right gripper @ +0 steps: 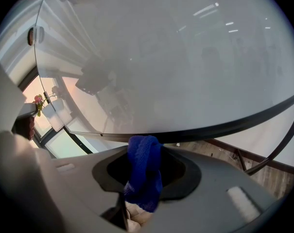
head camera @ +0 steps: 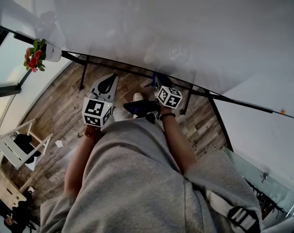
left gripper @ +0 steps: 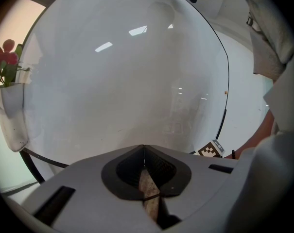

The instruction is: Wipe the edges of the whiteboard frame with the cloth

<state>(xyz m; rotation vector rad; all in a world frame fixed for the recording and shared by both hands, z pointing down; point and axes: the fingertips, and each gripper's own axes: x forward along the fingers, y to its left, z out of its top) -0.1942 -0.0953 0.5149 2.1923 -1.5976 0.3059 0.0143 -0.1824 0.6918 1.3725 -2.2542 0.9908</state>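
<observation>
The whiteboard [head camera: 176, 28] fills the upper head view, and its black bottom frame edge [head camera: 244, 104] slants down to the right. My right gripper [head camera: 160, 81] sits just under that edge, shut on a blue cloth [right gripper: 144, 171]. In the right gripper view the cloth bulges up out of the jaws, close below the frame edge [right gripper: 210, 129]; contact cannot be told. My left gripper [head camera: 111, 78] is held lower left of the frame, shut with nothing between its jaws. In the left gripper view its jaws [left gripper: 144, 148] meet in front of the whiteboard surface [left gripper: 127, 81].
A white pouch with red flowers [head camera: 39, 55] hangs at the board's left end. The board's dark stand legs [head camera: 82, 75] reach down to a wooden floor [head camera: 54, 110]. A white rack [head camera: 15, 147] stands at lower left and a wall with a glass shelf [head camera: 263, 178] at right.
</observation>
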